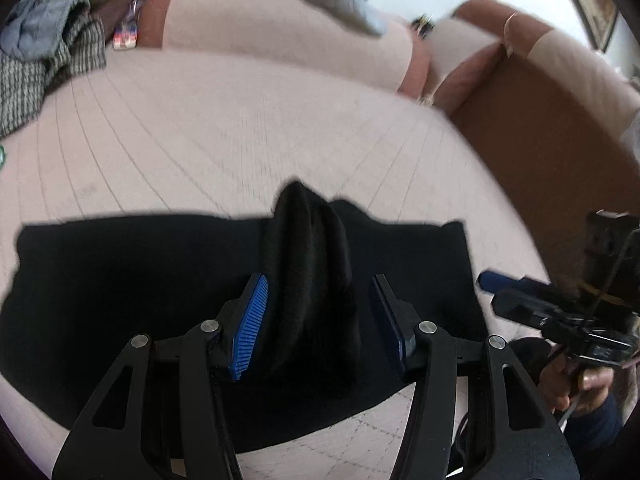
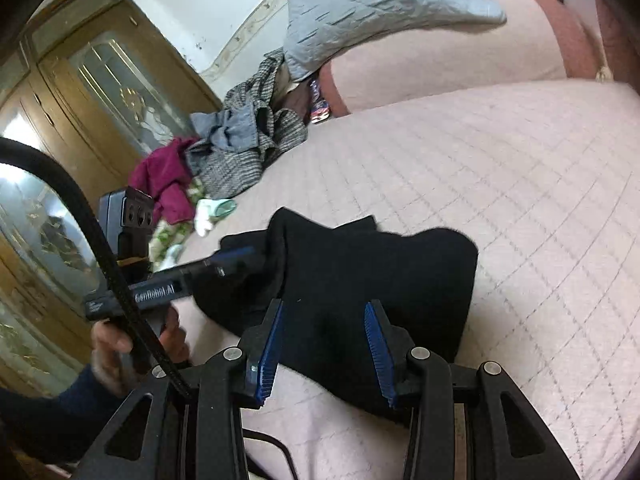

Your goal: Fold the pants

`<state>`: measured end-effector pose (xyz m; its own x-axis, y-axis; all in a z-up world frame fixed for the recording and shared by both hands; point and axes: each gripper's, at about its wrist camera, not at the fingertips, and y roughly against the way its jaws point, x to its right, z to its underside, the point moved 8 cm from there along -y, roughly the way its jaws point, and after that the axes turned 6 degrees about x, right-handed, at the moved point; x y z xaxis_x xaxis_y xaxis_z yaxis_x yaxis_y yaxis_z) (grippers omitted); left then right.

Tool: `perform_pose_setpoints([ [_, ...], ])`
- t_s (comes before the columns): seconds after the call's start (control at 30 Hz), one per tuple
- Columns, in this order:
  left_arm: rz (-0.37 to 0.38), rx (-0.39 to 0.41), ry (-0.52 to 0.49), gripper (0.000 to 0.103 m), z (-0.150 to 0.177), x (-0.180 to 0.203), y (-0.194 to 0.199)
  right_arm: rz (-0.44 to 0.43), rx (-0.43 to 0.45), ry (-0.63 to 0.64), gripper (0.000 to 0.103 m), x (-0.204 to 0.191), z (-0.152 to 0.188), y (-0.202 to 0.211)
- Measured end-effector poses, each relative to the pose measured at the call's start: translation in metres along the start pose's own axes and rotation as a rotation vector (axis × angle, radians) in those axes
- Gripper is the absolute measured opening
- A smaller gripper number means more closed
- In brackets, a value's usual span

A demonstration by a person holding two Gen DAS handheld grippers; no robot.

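The black pants (image 1: 120, 300) lie in a folded, roughly rectangular bundle on the pink quilted bed (image 1: 200, 128), near its front edge. A ridge of the black cloth (image 1: 308, 264) stands up from the bundle, rising between the fingers of the left gripper (image 1: 320, 300). Those fingers — blue ribbed pads (image 1: 250, 328) on black links — are spread apart with the ridge between them; the cloth lies against the left pad, while a gap shows on the other side, so nothing is clamped.

The right gripper (image 2: 326, 344) hangs over the near corner of the same bundle, its fingers also spread wide, with black cloth under them and no grasp on it. From this view the left gripper comes in from the side, its tip at the raised fold, a bare hand (image 2: 120, 344) around its handle.

At the head of the bed sit pink pillows (image 1: 280, 28) under a grey quilted blanket (image 2: 376, 4). A heap of loose clothes (image 2: 240, 148) — grey tweed, blue and magenta pieces — lies well apart from the pants at the far side, with a wooden wardrobe (image 2: 100, 80) with glass doors behind it.
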<state>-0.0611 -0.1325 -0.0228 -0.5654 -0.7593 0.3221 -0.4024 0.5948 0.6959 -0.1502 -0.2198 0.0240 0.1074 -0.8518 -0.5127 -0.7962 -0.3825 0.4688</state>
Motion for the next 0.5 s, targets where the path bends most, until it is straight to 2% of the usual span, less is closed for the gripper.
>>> perform_pose_setpoints([
  [0.07,-0.053,-0.020,-0.013,0.052,0.006,0.001,-0.010,0.044,0.007,-0.012,0.039,0.011,0.004,0.002],
  [0.1,-0.058,-0.021,-0.026,0.047,0.007,0.004,-0.011,0.064,0.000,-0.024,0.039,0.015,0.005,-0.001],
  [0.13,-0.024,-0.031,-0.031,0.026,0.009,0.011,-0.009,0.068,-0.002,-0.025,0.039,0.017,0.006,-0.001],
  [0.17,0.011,-0.045,-0.018,0.018,0.010,0.016,-0.006,0.071,0.000,-0.014,0.039,0.017,0.006,-0.001],
  [0.23,0.058,-0.048,0.020,0.017,0.009,0.020,0.004,0.093,0.005,0.025,0.039,0.014,0.004,0.002],
  [0.37,-0.014,-0.050,0.031,0.016,0.009,0.000,0.003,0.131,0.019,0.070,0.039,0.018,-0.005,-0.001],
  [0.43,-0.009,-0.070,0.089,0.016,0.014,-0.013,-0.005,0.136,-0.015,0.021,0.039,0.034,-0.001,-0.012],
  [0.5,-0.007,-0.054,0.086,0.016,0.013,-0.013,-0.004,0.089,-0.044,-0.072,0.039,0.051,0.007,-0.028],
])
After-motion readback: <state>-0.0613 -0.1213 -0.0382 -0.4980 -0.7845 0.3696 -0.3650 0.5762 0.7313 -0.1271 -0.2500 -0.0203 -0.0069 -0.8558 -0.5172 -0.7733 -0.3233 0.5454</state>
